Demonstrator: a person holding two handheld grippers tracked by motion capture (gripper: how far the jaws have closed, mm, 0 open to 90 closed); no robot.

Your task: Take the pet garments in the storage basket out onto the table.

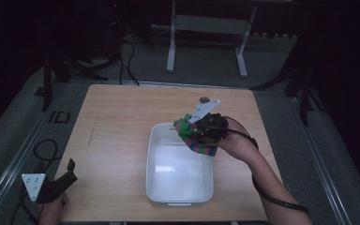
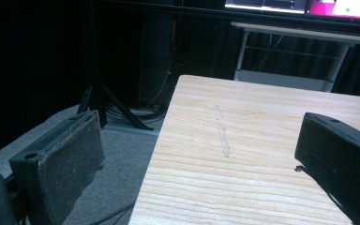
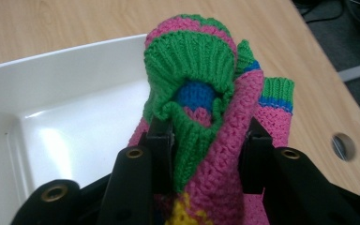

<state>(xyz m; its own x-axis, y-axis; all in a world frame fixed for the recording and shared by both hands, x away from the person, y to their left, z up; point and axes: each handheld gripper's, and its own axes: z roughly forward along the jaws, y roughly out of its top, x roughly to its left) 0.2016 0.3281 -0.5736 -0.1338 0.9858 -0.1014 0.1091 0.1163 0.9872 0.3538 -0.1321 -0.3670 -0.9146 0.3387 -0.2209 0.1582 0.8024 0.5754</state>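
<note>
One knitted bundle (image 3: 201, 93); one white tub (image 1: 178, 171); one wooden table (image 1: 112, 122); two grippers: left gripper (image 1: 64, 174), right gripper (image 1: 192, 131).

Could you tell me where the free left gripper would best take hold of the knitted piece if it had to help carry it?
Probably the loose pink edge with the green and blue band, which hangs free beside the right gripper. The bunched knitted piece is already pinched through its middle, above the far right corner of the white tub. The left gripper should come from the tub's side, jaws open, and close across that flat flap.
</note>
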